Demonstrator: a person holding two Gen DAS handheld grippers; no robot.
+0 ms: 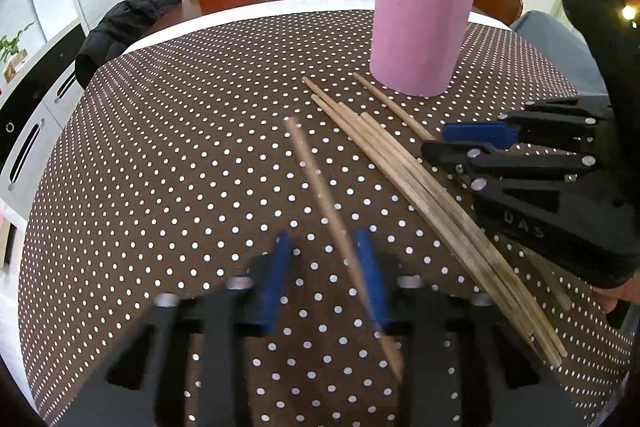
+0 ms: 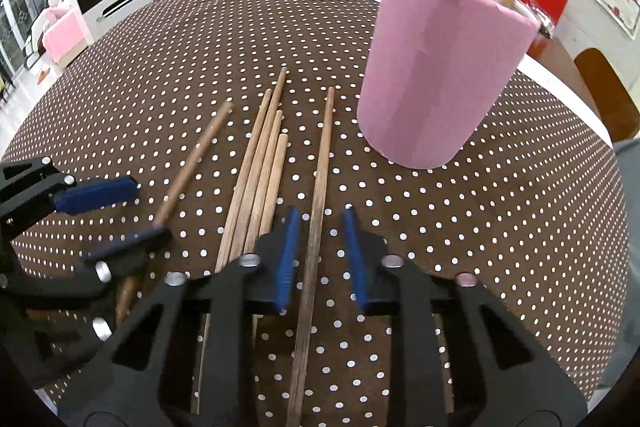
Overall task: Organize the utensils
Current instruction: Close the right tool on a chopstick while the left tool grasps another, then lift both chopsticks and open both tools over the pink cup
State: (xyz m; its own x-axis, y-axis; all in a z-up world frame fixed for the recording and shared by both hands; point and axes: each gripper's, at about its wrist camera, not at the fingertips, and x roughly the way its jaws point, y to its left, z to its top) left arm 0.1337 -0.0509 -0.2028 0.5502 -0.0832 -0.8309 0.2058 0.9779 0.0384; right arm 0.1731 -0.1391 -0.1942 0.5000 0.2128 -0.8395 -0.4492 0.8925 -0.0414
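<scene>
Left gripper (image 1: 324,275), jaws apart, straddles a single chopstick (image 1: 320,195) on the dotted tabletop (image 1: 180,147). Right gripper (image 2: 320,251), jaws likewise apart, straddles another chopstick (image 2: 320,187) beside a loose bundle (image 2: 260,167). The pink holder (image 2: 436,75), upright nearby, contains several chopsticks.

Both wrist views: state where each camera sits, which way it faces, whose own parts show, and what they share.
Left wrist: sits on the left gripper, facing along its open fingers across the dotted tablecloth; the right gripper enters at right.
Right wrist: sits on the right gripper, fingers straddling one chopstick; the left gripper shows at left.
Shared: the pink holder and the loose chopsticks.
</scene>
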